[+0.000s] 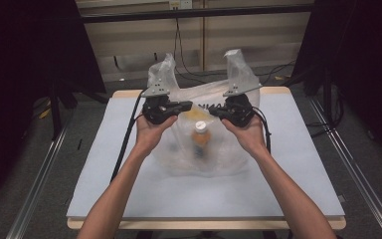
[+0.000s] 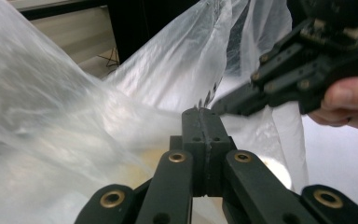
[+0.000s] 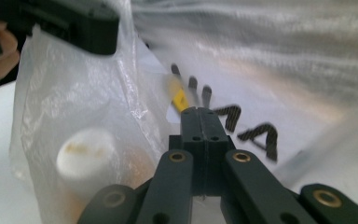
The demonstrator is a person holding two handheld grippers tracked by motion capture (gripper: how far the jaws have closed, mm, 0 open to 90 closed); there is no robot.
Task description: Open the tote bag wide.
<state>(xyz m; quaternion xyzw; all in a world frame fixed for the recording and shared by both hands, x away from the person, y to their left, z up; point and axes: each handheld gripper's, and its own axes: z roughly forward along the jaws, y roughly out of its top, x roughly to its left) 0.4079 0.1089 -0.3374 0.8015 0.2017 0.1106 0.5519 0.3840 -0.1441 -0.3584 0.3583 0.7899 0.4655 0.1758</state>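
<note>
A clear plastic bag (image 1: 214,160) with black lettering (image 3: 254,133) stands on the pale table (image 1: 129,189). Its two handles (image 1: 161,69) stick up at the back. Inside stands a bottle (image 1: 200,139) of orange contents with a white cap (image 3: 86,151). My left gripper (image 1: 189,105) is at the left side of the bag's mouth, its jaws closed on the thin film (image 2: 51,116). My right gripper (image 1: 213,112) faces it from the right, jaws closed on the film as well. The left gripper view has its tip (image 2: 200,112) just short of the right gripper (image 2: 298,70). The right gripper view shows its tip (image 3: 200,112) in front of the lettering.
The table's wooden edge (image 1: 204,224) runs along the front. Black stands (image 1: 54,109) and cables (image 1: 184,59) lie on the floor behind and beside the table. Metal rails (image 1: 40,179) flank it on both sides.
</note>
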